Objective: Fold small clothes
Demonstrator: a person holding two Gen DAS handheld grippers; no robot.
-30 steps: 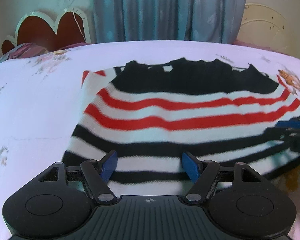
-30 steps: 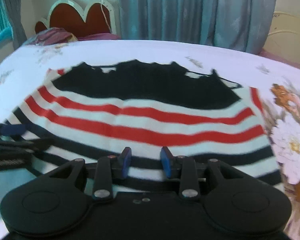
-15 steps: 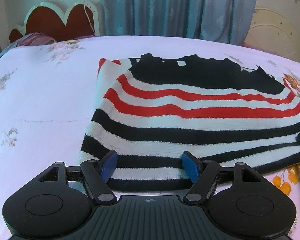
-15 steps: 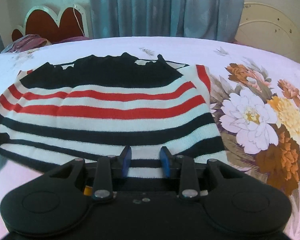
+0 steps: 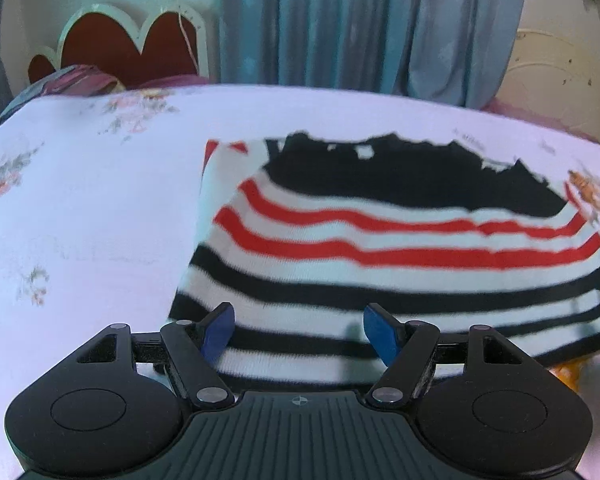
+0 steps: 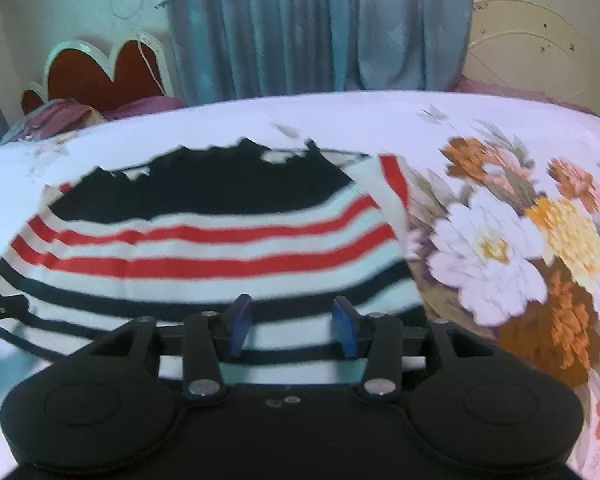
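Note:
A small knit garment (image 5: 380,240) with a black top band, red stripes and black stripes lies flat on the bed; it also shows in the right wrist view (image 6: 204,248). My left gripper (image 5: 299,334) is open over its near left hem, holding nothing. My right gripper (image 6: 293,326) is open over its near right hem, holding nothing. The left gripper's tip (image 6: 0,304) shows at the left edge of the right wrist view.
The bed sheet (image 5: 80,220) is white with small flowers on the left and large orange and white flowers (image 6: 512,248) on the right. A red heart-shaped headboard (image 5: 128,48) and blue curtains (image 5: 360,24) stand behind the bed.
Both grippers have drawn apart toward the garment's left and right ends. The right gripper's fingers have opened wider. The garment lies still.

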